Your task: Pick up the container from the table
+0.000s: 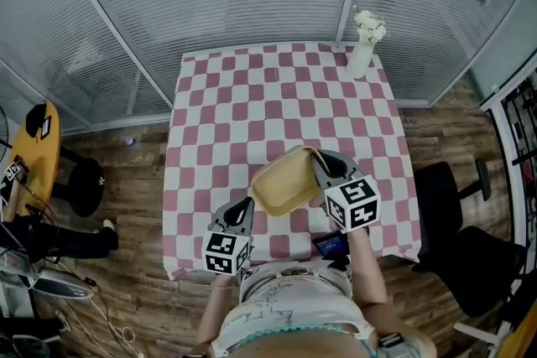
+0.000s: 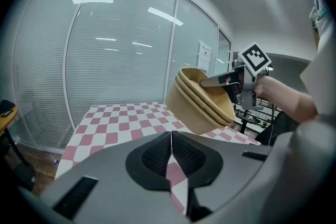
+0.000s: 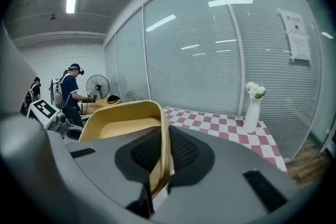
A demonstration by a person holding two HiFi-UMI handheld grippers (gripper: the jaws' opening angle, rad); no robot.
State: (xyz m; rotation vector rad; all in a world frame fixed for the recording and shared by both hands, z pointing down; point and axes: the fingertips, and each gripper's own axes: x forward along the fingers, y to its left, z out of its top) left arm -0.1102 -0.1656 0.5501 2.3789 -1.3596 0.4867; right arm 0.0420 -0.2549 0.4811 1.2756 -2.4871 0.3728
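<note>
A tan rectangular container (image 1: 286, 179) hangs tilted in the air above the pink-and-white checked table (image 1: 243, 109). My right gripper (image 1: 323, 166) is shut on the container's right rim; in the right gripper view the tan wall (image 3: 160, 149) runs between the jaws, with the open inside of the container (image 3: 123, 126) to the left. My left gripper (image 1: 240, 212) is shut with nothing in it, low at the table's near edge, left of and below the container. In the left gripper view the container (image 2: 202, 99) floats up right, clear of the tabletop, with the right gripper (image 2: 231, 80) on it.
A white vase with white flowers (image 1: 362, 46) stands at the table's far right corner. Glass walls with blinds enclose the far side. A black chair (image 1: 457, 205) is right of the table and a yellow round table (image 1: 29, 155) is at the left. People stand by a fan (image 3: 97, 85).
</note>
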